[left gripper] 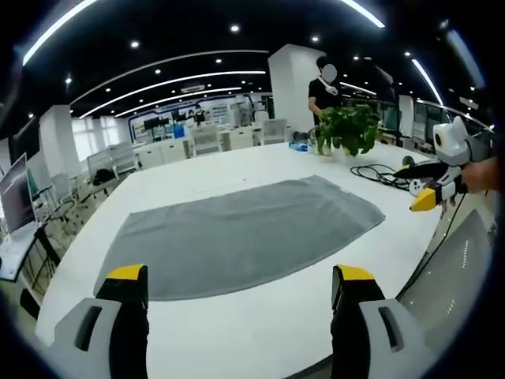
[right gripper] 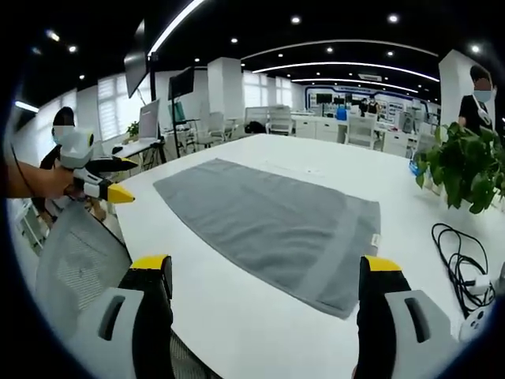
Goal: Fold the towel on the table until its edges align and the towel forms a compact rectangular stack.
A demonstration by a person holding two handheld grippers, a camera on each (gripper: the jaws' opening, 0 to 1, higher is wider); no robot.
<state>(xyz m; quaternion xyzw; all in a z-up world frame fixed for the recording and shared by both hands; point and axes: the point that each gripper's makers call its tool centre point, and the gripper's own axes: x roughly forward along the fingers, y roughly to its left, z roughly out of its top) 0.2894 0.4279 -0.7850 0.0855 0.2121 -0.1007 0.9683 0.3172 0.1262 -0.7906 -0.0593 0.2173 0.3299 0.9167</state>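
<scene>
A grey towel [left gripper: 245, 229] lies spread flat on the white table [left gripper: 229, 170], unfolded, with its long side across the left gripper view. My left gripper [left gripper: 241, 275] hovers open over the near table edge, just short of the towel's near hem. The right gripper [left gripper: 426, 197] comes in from the right, beyond the towel's right end, held off the table edge. In the right gripper view the towel [right gripper: 268, 221] runs away diagonally, and my right gripper [right gripper: 266, 264] stands open before its near corner. The left gripper [right gripper: 106, 189] hangs at the left, past the table [right gripper: 237, 316] edge.
A potted plant [left gripper: 347, 130] and black cables [left gripper: 383, 174] sit at the table's far right; a white device [right gripper: 473, 322] lies by the cables [right gripper: 461, 264]. A mesh chair [right gripper: 75, 268] stands against the near edge. A person [left gripper: 322, 91] stands behind the plant. Desks and chairs fill the background.
</scene>
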